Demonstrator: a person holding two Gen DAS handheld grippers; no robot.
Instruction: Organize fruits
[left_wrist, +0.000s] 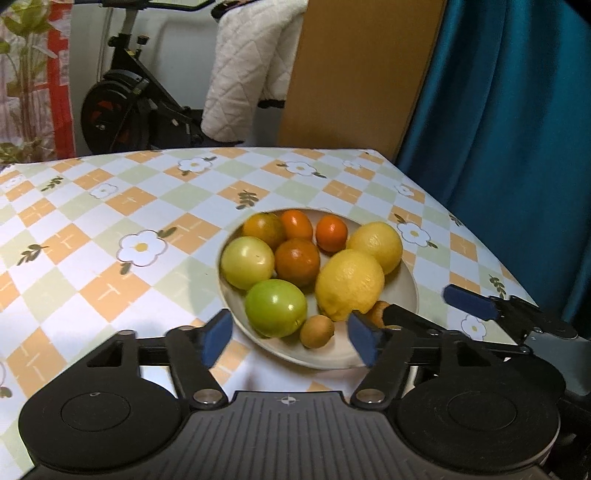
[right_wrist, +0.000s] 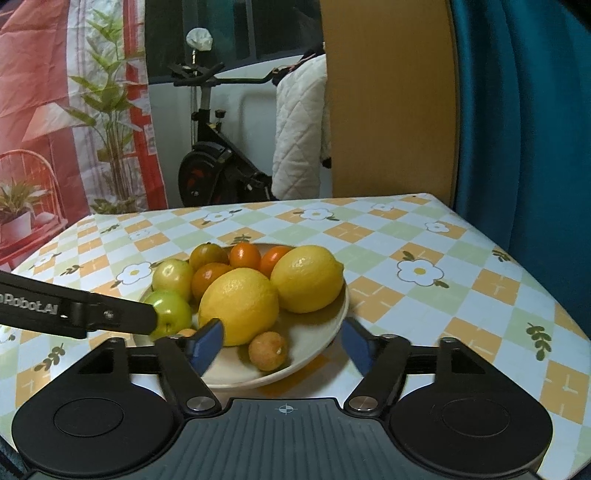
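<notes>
A cream plate (left_wrist: 402, 295) (right_wrist: 314, 343) on the checked tablecloth holds two lemons (left_wrist: 349, 284) (right_wrist: 238, 306), two green apples (left_wrist: 275, 308) (right_wrist: 171, 312), several oranges (left_wrist: 297, 262) (right_wrist: 210, 280) and two small brownish fruits (left_wrist: 317, 331) (right_wrist: 267, 350). My left gripper (left_wrist: 290, 338) is open and empty, its blue pads either side of the plate's near rim. My right gripper (right_wrist: 282, 345) is open and empty, just in front of the plate, with a small brown fruit between its fingers' line. The right gripper's fingers (left_wrist: 469, 302) show at the right in the left wrist view.
The table (left_wrist: 110, 240) (right_wrist: 443, 295) has a flower-patterned cloth. Its right edge meets a teal curtain (left_wrist: 517, 129) (right_wrist: 524, 129). Behind the far edge stand an exercise bike (left_wrist: 125, 107) (right_wrist: 207, 162), a wooden panel (left_wrist: 358, 74) and a potted plant (right_wrist: 110, 110).
</notes>
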